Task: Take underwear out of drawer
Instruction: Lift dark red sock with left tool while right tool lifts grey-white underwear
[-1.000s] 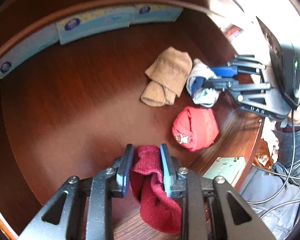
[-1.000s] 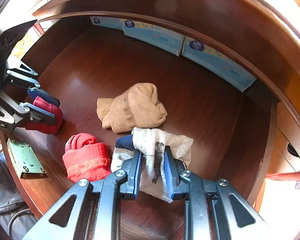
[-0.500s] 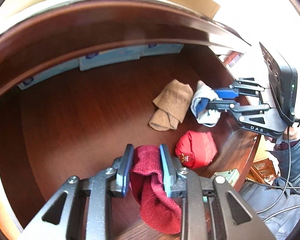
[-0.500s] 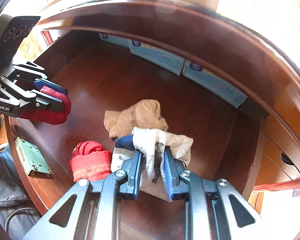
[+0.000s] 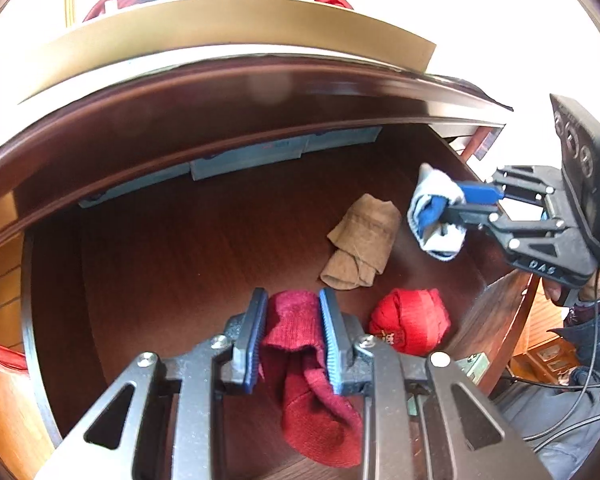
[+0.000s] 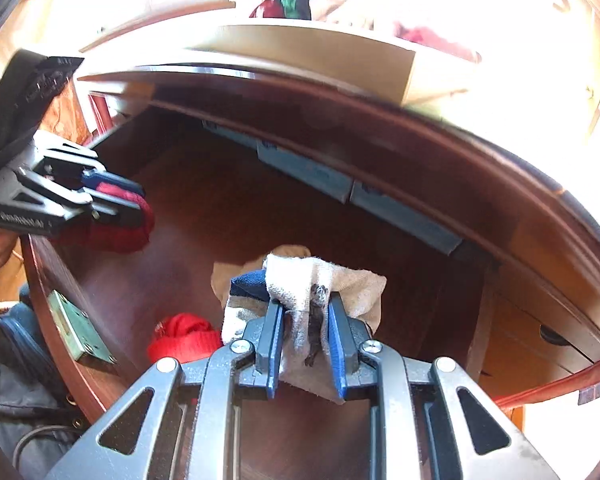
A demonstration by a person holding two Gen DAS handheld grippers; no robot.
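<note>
My left gripper [image 5: 293, 300] is shut on a dark red knitted garment [image 5: 312, 380] and holds it above the front of the open dark wooden drawer [image 5: 180, 240]. My right gripper [image 6: 303, 304] is shut on a white and blue garment [image 6: 300, 284], lifted above the drawer's right side. Each gripper shows in the other's view: the right gripper [image 5: 460, 204] with its white and blue garment [image 5: 436, 216], the left gripper [image 6: 116, 200] with its dark red garment [image 6: 120, 232]. A tan garment [image 5: 362, 240] and a bright red one [image 5: 410, 320] lie on the drawer floor.
Pale blue flat boxes [image 5: 244, 156] line the drawer's back wall. A metal lock plate [image 6: 80, 328] sits on the front edge. A tan box [image 5: 204, 36] holding clothes stands on the cabinet top above. Smaller drawers [image 6: 540, 336] are to the right.
Both grippers have risen and pulled back from the drawer with their garments held. The cabinet top and the box of clothes have come into view.
</note>
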